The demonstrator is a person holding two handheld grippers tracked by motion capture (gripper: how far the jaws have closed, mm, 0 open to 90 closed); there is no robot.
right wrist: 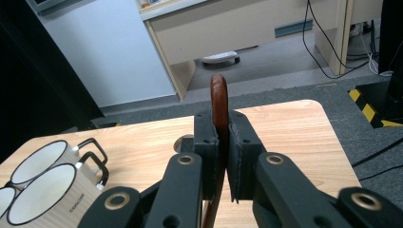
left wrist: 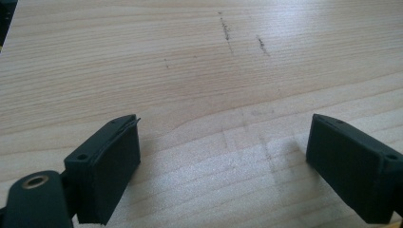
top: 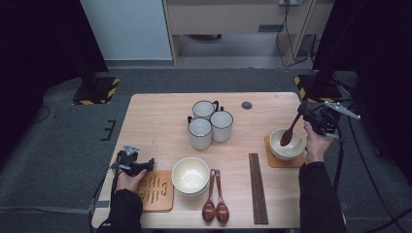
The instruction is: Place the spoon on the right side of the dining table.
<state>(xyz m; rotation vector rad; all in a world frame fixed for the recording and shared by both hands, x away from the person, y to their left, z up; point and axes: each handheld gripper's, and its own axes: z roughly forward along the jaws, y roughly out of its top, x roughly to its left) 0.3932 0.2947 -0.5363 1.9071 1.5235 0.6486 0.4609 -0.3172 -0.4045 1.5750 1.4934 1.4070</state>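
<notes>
High view, spoon: a dark reddish-brown wooden spoon (top: pixel 289 131), glossy, slim handle running up and to the right, its oval bowl down inside the cream bowl (top: pixel 287 144).
High view, cream bowl: sits on a wooden coaster (top: pixel 272 159) near the table's (top: pixel 160 116) right edge.
High view, right gripper: the right gripper (top: pixel 305 112) pinches the spoon's handle at its upper end, above and right of the cream bowl.
High view, left gripper: the left gripper (top: pixel 148 164) lies low at the table's left edge, just beside a slotted wooden coaster (top: pixel 156 190).
High view, other things: three white mugs (top: pixel 210 124) mid-table; a stack of cream bowls (top: pixel 190 175), two matching spoons (top: pixel 215 198) and dark chopsticks (top: pixel 258 188) along the near side.
Left gripper view: jaws spread wide over bare wood grain, nothing between them.
Right gripper view: jaws clamped narrow on the spoon's handle, whose rounded red-brown end rises above the pads; mugs at lower left.
</notes>
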